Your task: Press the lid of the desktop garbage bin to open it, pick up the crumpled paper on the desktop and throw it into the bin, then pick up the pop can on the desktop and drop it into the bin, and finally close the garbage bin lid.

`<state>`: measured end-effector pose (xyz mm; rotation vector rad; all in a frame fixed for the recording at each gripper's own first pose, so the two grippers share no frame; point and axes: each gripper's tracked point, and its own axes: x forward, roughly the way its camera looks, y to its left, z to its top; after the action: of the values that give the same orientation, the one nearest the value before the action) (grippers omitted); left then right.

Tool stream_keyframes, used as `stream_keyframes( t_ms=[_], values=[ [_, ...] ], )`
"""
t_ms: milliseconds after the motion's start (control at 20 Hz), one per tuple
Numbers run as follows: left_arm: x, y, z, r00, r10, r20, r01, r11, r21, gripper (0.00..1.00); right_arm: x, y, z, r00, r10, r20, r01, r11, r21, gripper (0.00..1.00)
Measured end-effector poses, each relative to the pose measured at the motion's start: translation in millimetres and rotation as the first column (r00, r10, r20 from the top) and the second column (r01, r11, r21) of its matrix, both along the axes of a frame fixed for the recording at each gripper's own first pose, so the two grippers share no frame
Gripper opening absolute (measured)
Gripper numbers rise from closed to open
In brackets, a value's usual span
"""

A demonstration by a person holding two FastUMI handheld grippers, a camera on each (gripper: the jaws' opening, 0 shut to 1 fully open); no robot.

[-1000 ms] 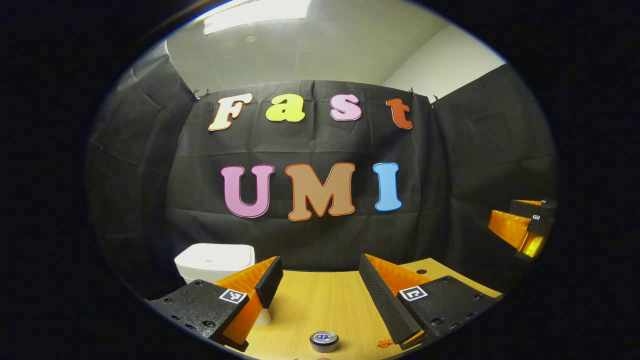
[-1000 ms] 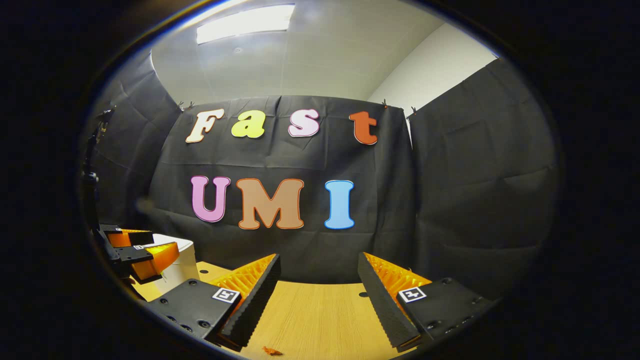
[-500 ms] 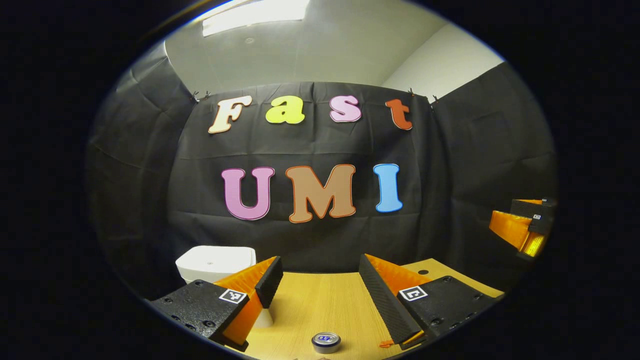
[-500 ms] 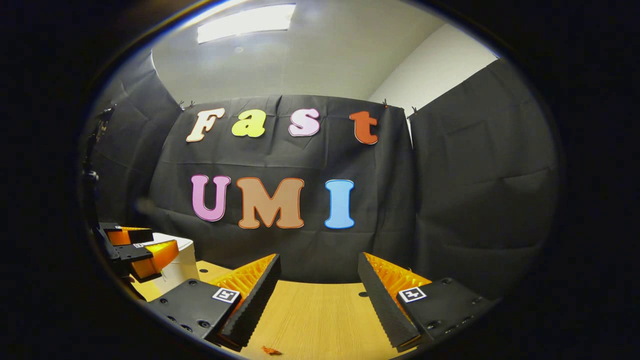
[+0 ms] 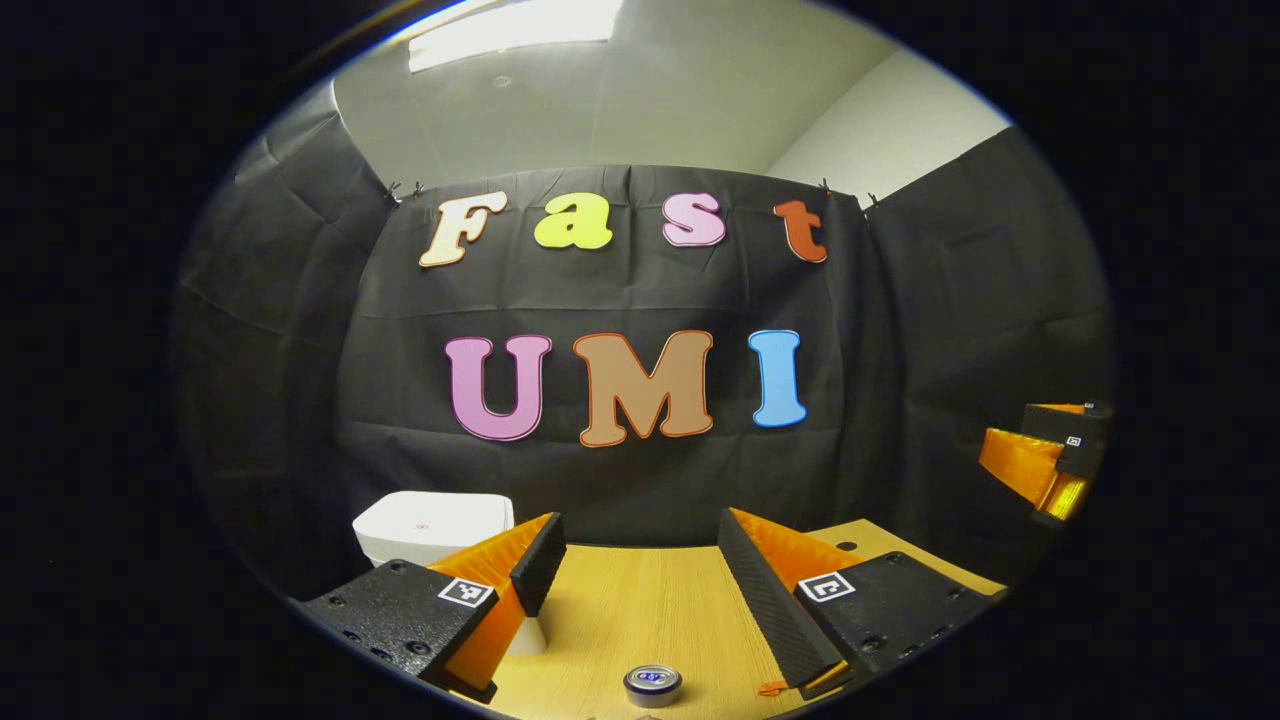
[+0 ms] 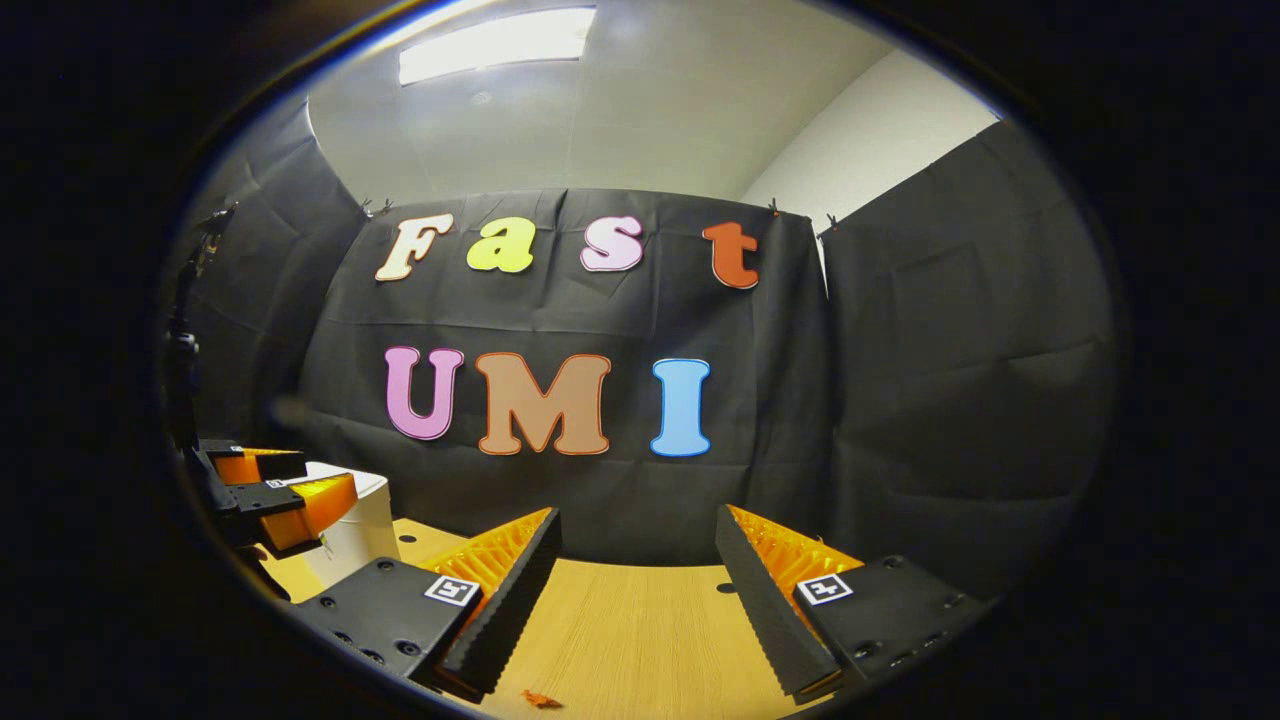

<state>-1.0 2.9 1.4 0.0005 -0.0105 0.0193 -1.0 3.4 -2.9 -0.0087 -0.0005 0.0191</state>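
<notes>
Hovering over the desk [image 5: 640,600], both grippers, left [image 5: 635,560] and right [image 6: 635,560], gape, grasping nothing. Bin [image 5: 430,525] sits far left, lid down; can [image 5: 652,685] stands near, between the left fingers.

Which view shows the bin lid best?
Left gripper view: the bin stands beyond the left gripper, its shut lid seen nearly whole. In the right gripper view the left gripper covers much of the bin.
</notes>
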Motion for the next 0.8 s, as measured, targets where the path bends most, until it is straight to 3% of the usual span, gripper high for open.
stream_keyframes(
  t_ms=[150,200,800],
  values=[
    [-0.7,-0.1,1.3,1.000,0.001,0.003,-0.001,1.000,0.003,0.98,-0.8,-1.3,-1.3,1.000,0.001,-0.004,-0.001,1.000,0.000,0.99],
    [-0.3,0.1,2.1,1.000,0.001,0.003,-0.001,1.000,0.004,0.94,-1.4,-1.4,-1.9,1.000,0.001,-0.006,-0.001,1.000,0.000,0.99],
    [2.0,-3.7,5.9,1.000,0.005,0.008,-0.005,1.000,0.006,0.94,-1.5,-9.0,-4.0,1.000,0.004,-0.009,-0.004,1.000,-0.003,0.99]
  ],
)
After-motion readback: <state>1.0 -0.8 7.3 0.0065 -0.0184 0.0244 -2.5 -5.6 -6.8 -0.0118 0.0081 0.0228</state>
